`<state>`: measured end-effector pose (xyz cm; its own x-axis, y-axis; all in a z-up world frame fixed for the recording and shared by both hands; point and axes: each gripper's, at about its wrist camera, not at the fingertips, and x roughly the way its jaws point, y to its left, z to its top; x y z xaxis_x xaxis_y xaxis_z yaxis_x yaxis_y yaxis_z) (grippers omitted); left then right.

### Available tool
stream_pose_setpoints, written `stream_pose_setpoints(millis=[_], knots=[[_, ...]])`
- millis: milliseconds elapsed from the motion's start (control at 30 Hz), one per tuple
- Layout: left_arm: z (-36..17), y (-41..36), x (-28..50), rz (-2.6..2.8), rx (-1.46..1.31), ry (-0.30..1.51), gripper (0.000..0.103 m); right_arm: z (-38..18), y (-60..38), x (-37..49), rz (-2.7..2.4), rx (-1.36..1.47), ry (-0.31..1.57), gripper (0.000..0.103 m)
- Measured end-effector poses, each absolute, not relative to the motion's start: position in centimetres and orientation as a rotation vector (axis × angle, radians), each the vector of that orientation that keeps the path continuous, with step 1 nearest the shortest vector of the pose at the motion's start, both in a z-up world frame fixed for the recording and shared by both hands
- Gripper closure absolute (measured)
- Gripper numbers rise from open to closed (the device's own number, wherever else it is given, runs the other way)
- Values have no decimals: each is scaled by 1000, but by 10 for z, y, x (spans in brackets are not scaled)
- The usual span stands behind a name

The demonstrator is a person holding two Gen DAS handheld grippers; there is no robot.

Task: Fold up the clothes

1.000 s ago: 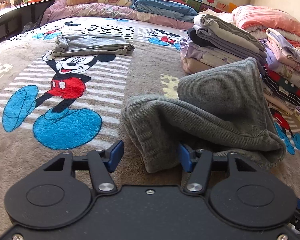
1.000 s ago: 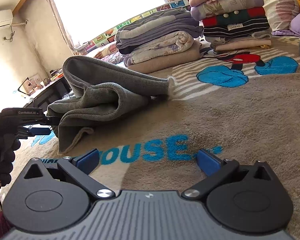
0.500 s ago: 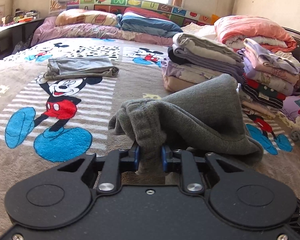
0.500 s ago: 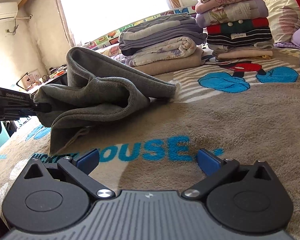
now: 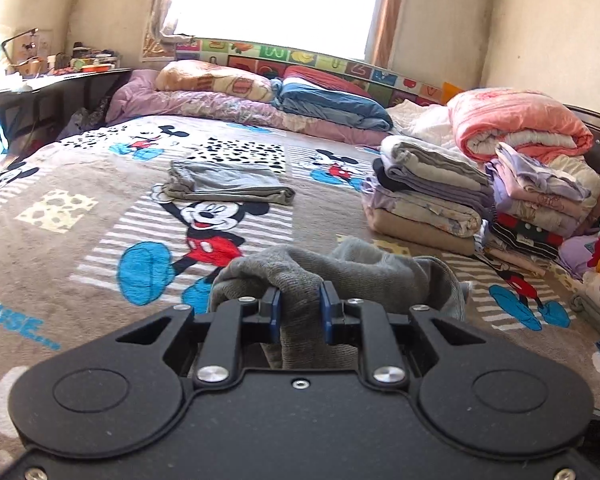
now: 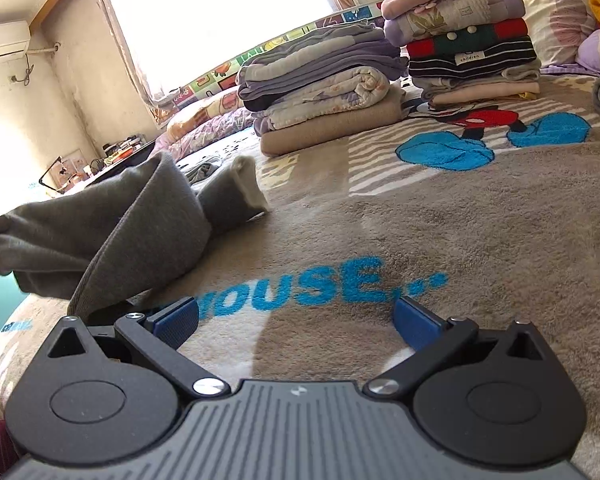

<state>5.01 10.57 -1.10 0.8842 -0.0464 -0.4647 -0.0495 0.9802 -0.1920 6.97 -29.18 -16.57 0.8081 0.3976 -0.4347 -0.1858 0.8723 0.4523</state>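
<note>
Since one second ago my left gripper [image 5: 299,307] has closed on the gray sweater [image 5: 340,268] and lifted its edge higher, so the bed appears lower in the left wrist view; before, its blue pads were apart beside the cloth. Now both pads clench a thick fold of the sweater between them, in the lower middle of that frame. From there the cloth runs forward and hangs down to the blanket [image 5: 80,240].

In the right wrist view the sweater [image 6: 112,224] is at the middle left of the frame. One part is raised toward the left edge, and the far end touches the blanket [image 6: 480,240] near the frame center. My right gripper [image 6: 296,322] is released, with its fingers wide apart, low over the blue letters on the blanket. It holds nothing, and the sweater is just beside its left finger [image 6: 176,318].

Folded gray pants [image 5: 228,184] lie flat on the blanket at the upper middle of the left wrist frame. Two stacks of folded clothes [image 5: 428,196] stand at the right side, well apart from the sweater.
</note>
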Motion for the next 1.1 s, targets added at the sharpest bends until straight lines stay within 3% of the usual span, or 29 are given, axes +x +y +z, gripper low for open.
stream_pose_setpoints(millis=[200,633,667,767,1100], knots=[[-23,162,28,111,-350,501,86,-160,-290,61,385,453,572,0],[-57,241,32,304,-501,577,84,-141,-218,27,596,200,626,0],[-59,243,32,315,-502,583,78,-140,-213,25,602,180,629,0],[-58,243,18,334,-493,543,41,-133,-200,18,589,111,615,1],[-72,244,-6,293,-507,576,39,-96,-160,22,586,-38,512,0]])
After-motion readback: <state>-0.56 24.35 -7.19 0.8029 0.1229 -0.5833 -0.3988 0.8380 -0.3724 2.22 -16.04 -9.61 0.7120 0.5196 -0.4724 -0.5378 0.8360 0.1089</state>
